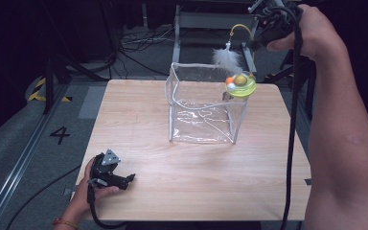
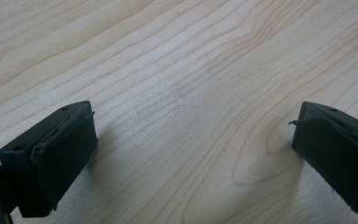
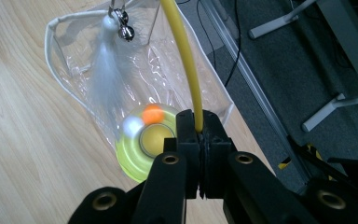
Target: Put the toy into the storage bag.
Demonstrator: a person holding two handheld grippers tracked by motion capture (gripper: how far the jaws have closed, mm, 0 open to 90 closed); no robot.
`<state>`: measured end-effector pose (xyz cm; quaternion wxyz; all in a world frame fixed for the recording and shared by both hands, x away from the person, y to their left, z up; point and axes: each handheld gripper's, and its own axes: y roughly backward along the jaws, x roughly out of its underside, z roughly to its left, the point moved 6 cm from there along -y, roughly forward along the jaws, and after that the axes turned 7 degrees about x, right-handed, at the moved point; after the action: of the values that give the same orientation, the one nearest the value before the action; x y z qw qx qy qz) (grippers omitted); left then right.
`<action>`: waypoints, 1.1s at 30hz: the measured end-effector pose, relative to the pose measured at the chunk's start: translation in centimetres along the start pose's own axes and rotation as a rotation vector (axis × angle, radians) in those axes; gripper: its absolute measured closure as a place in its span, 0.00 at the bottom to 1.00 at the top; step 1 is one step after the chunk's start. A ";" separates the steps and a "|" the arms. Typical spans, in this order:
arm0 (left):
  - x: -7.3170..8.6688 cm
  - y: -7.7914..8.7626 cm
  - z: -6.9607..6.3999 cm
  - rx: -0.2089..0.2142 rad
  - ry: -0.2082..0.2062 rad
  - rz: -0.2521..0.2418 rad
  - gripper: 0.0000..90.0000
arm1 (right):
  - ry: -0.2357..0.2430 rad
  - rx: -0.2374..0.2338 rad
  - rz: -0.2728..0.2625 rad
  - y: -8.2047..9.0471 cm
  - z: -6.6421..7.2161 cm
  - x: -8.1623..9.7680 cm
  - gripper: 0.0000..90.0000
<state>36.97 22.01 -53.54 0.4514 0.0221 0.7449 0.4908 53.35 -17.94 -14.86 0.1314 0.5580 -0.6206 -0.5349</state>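
A: Right tool [image 3: 199, 135]?
B: Jaws clamped tight on the yellow wand [image 3: 182, 56] of a cat toy, lifted over the table's far right corner. Green disc base [image 1: 241, 85] hangs at the clear pouch [image 1: 201, 120] rim; white feather [image 1: 227, 58] dangles above it.

A: Left tool [image 2: 193, 149]?
B: Jaws spread wide, nothing between them, resting at the near left corner of the table [image 1: 139, 120].

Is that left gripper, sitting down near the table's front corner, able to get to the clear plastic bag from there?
Probably yes. The left gripper rests open on the table, and bare wood lies between it and the clear bag. The right gripper holds the cat toy above the bag's far corner, off that path.
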 end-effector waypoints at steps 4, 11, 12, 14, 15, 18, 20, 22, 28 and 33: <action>0.0 0.0 0.0 0.000 0.000 0.000 0.00 | 0.009 -0.014 0.001 -1.1 0.3 -0.7 0.98; 0.0 0.0 0.0 0.000 0.002 -0.002 0.00 | 0.009 -0.031 0.006 -3.1 0.7 -1.2 0.98; 0.0 0.0 0.0 0.001 0.001 -0.001 0.00 | 0.012 -0.038 0.010 -3.7 0.8 -1.2 0.98; 0.0 0.0 0.0 0.000 0.001 -0.001 0.00 | 0.011 -0.040 0.018 -4.2 0.9 -1.1 0.98; 0.0 0.0 0.0 0.001 0.001 -0.001 0.00 | 0.007 -0.050 0.011 -4.5 1.1 -1.0 0.98; 0.0 0.0 0.0 0.000 0.000 0.000 0.00 | 0.011 -0.058 0.014 -5.4 1.5 -0.7 0.98; 0.0 0.0 0.0 0.000 0.000 0.000 0.00 | 0.007 -0.060 0.015 -5.6 1.7 -0.5 0.98; 0.0 0.0 0.0 -0.004 -0.001 -0.003 0.00 | 0.002 -0.070 0.015 -6.3 2.2 0.0 0.98; 0.0 0.0 0.0 -0.010 -0.002 -0.005 0.01 | 0.003 -0.079 0.010 -7.7 3.3 1.2 0.98; 0.0 0.0 0.0 -0.008 0.002 -0.007 0.01 | 0.020 -0.102 0.045 -9.8 5.1 2.3 0.98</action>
<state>36.92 22.02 -53.55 0.4524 0.0172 0.7435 0.4921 54.12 -15.33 -25.82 0.1777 0.5418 -0.6036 -0.5572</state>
